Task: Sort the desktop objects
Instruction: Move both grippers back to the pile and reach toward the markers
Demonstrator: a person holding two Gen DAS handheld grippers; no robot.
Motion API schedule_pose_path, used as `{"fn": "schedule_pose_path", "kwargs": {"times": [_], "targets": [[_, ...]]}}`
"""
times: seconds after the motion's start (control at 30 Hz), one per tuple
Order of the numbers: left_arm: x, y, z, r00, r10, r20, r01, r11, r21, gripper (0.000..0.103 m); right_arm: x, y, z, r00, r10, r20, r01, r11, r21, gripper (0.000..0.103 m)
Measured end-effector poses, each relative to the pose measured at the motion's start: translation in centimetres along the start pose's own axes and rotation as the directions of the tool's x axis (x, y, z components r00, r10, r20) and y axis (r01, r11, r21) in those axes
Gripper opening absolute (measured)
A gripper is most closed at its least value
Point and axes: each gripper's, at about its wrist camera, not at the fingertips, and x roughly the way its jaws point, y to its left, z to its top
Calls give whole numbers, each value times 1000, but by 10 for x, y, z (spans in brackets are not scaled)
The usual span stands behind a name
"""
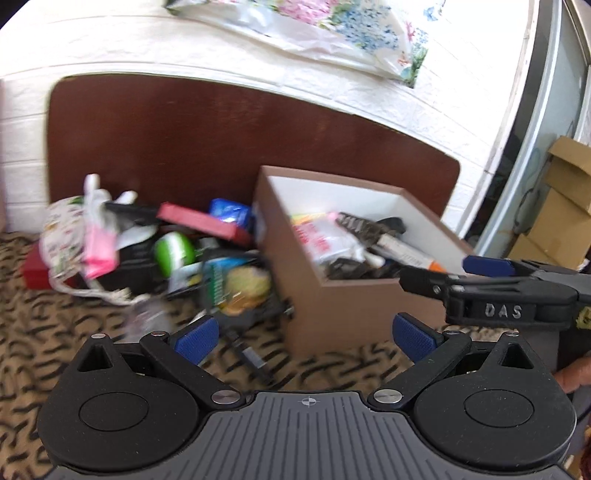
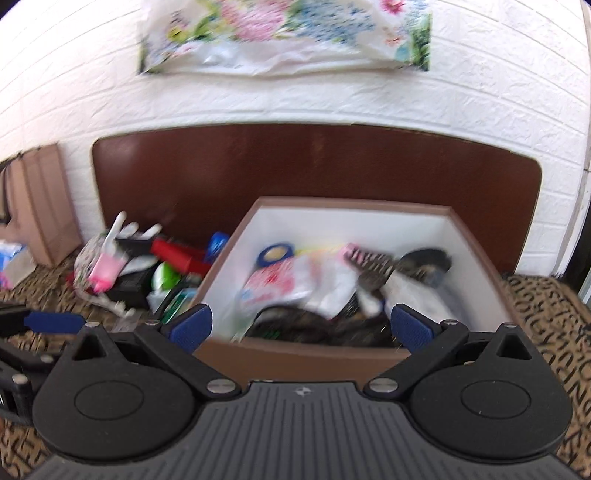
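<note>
A brown box (image 1: pixel 334 314) with a white inside stands on the patterned cloth and holds several items, such as a white packet (image 1: pixel 325 240) and a dark comb. It fills the middle of the right wrist view (image 2: pixel 295 360). A pile of loose objects (image 1: pixel 147 251) lies left of it: a pink and white item (image 1: pixel 96 236), a green round object (image 1: pixel 173 251), a red flat case (image 1: pixel 201 221). My left gripper (image 1: pixel 306 338) is open and empty in front of the box. My right gripper (image 2: pixel 300 326) is open and empty at the box's front edge; it shows in the left wrist view (image 1: pixel 476 280).
A brown headboard-like panel (image 1: pixel 221 140) and a white brick wall (image 2: pixel 295 99) stand behind. A floral bag (image 2: pixel 280 33) hangs on the wall. Cardboard boxes (image 1: pixel 565 199) stand at the far right. A brown paper bag (image 2: pixel 44 206) leans at the left.
</note>
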Motion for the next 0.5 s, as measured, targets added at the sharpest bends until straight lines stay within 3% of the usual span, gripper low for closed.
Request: {"fn": "schedule_pose_path", "kwargs": {"times": [0.27,0.5], "targets": [[-26,28,-38,996,87,24,-86,996,-27,103,-16,52,-48,999,45,-15,-45,999,-9,102],[-21,56,-55,996,92,-7,-92,994,-63,103,-2,84,-84,993,83,-82,-83,997,-2,102]]}}
